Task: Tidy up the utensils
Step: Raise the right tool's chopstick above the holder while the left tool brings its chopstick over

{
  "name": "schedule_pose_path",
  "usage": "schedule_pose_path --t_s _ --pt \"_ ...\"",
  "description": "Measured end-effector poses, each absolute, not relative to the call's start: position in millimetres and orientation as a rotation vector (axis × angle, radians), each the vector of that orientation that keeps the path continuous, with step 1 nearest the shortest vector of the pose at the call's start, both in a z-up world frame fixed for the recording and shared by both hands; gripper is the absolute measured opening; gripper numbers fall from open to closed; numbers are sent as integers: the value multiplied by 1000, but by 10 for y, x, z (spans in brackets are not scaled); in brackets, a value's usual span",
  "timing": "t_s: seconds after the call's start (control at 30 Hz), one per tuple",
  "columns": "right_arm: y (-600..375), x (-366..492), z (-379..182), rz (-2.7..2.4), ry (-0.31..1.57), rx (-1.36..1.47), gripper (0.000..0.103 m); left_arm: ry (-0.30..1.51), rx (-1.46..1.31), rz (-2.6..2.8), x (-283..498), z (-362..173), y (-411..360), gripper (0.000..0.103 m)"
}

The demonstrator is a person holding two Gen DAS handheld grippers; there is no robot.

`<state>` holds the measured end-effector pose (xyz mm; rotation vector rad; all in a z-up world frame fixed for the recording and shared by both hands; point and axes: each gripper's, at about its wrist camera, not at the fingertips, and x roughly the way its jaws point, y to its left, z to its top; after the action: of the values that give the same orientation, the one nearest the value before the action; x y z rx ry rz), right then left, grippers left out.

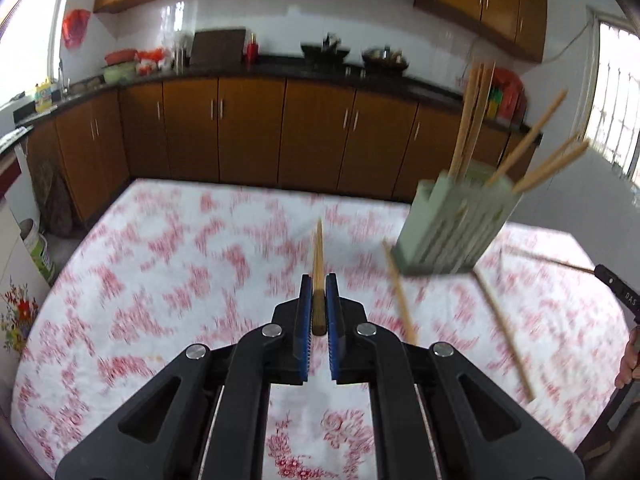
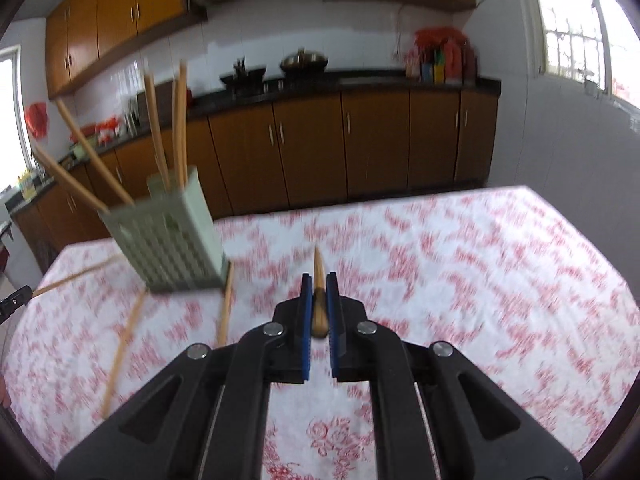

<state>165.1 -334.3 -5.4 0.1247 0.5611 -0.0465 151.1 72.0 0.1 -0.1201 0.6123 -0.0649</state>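
Landmark: pale green slotted holder [image 1: 456, 224] standing on the table with the red-flowered cloth [image 1: 180, 264]. Frames blurred.

Left gripper [image 1: 319, 288] — angled downward over the cloth, to the left of the holder and apart from it. Blue pads closed tight on a single wooden chopstick [image 1: 319, 256], which runs straight ahead between the fingers, tip pointing away.

Right gripper [image 2: 319, 286] — same downward tilt, to the right of the holder, clear of it. Jaws clamped on another chopstick [image 2: 319, 272], likewise pointing forward past the fingertips.

Holder carries several chopsticks [image 2: 178, 120] — some upright, some leaning outward over its rim.

Loose chopsticks [image 1: 506, 328] lie flat on the cloth just beside the holder's base, on the near side, splayed at different angles.

A fingertip of the right gripper and part of a hand [image 1: 632, 356] show at the left camera's right edge.
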Motion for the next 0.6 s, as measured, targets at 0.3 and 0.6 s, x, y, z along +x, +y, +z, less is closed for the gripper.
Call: schedule_pose_path --t_s 0.3,0.6 --pt "-3451 1530 439 -46 411 153 8 466 -178 -74 1404 523 799 7" --pt "-3442 1533 537 -51 391 160 8 438 -173 -62 1421 680 818 7"
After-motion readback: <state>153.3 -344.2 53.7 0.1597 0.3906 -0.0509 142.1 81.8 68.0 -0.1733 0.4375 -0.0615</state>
